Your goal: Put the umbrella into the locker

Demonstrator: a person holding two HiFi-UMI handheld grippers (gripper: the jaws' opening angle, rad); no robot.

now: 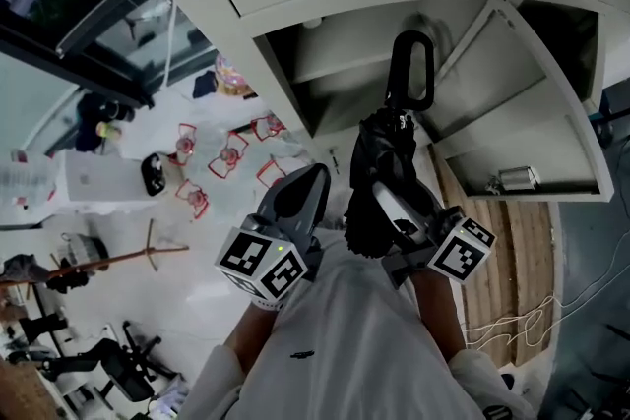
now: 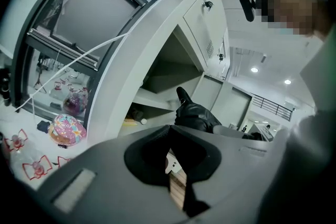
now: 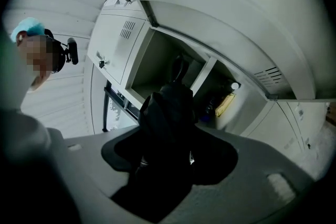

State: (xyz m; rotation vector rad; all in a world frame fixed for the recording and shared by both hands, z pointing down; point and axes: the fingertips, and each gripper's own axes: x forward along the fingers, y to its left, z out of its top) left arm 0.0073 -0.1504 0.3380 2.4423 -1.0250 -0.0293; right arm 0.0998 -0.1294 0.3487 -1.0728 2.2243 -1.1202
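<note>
1. The right gripper [image 1: 394, 211] is clamped on the black folded umbrella [image 1: 386, 174] – its jaws close round the bunched fabric at the lower part, and in the right gripper view the umbrella [image 3: 168, 113] fills the space between them.
2. The umbrella points away from the person, its looped handle [image 1: 411, 69] foremost and aimed at the open compartment of the pale locker [image 1: 359, 44].
3. The handle lies at the mouth of that compartment; whether it has passed the front edge cannot be told.
4. The locker door [image 1: 566, 128] stands swung open to the right of the umbrella.
5. The left gripper [image 1: 300, 197] holds nothing – its jaws are drawn together, and it sits just beside the umbrella on its left, not touching it.
6. From the left gripper view the umbrella [image 2: 195, 115] shows beyond the gripper [image 2: 176, 165], against the locker [image 2: 168, 71] shelf.
7. A yellow item [image 3: 226, 105] lies in a neighbouring compartment.
8. A bright multicoloured object [image 2: 68, 129] lies on the floor to the left of the locker.
</note>
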